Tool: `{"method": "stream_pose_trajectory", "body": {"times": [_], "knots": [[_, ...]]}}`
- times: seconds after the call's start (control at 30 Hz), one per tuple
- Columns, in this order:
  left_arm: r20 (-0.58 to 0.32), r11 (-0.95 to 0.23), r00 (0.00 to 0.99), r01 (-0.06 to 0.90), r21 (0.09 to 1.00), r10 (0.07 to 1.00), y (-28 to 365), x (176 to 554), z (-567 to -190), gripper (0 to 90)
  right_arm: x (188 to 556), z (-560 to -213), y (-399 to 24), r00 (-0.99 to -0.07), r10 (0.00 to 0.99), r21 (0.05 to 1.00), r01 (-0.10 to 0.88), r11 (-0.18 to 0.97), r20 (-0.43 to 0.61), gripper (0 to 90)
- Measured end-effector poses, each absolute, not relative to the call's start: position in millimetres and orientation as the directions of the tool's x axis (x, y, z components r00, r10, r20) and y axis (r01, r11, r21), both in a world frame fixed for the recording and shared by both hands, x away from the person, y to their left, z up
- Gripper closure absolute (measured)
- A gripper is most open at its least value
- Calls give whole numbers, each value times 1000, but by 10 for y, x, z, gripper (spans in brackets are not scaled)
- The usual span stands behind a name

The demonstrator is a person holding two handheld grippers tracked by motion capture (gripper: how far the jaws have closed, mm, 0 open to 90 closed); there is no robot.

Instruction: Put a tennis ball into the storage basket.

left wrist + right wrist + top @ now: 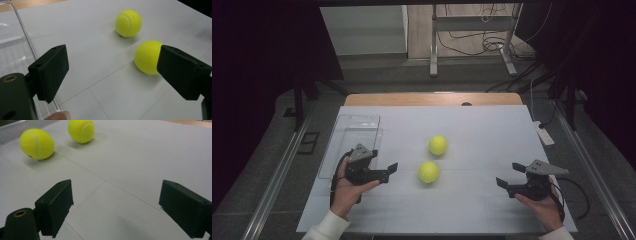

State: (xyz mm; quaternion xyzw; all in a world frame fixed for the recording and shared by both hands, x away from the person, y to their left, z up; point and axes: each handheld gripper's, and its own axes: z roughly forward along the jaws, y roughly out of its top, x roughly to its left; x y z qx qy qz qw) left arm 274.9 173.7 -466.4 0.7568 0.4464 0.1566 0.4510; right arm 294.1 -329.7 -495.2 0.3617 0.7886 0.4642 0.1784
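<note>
At frame centre, my left tool [391, 170] gaped empty beside the nearer tennis ball [429, 171], light, fuzzy, best pinched across its middle.

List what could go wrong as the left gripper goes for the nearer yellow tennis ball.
The nearer yellow tennis ball lies loose on the white table; a jaw of the open left gripper could nudge it rolling into the farther yellow tennis ball. The clear plastic tray beside the left hand might get bumped.
</note>
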Motion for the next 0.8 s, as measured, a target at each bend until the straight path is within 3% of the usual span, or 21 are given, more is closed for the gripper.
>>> {"method": "stream_pose_trajectory", "body": {"times": [0.8], "knots": [[-169, -244, 609, 534, 810, 775, 1477, 2861, -4620, 114, 2951, -4984, -3281, -678, 733, 853, 413, 320, 54, 122]]}}
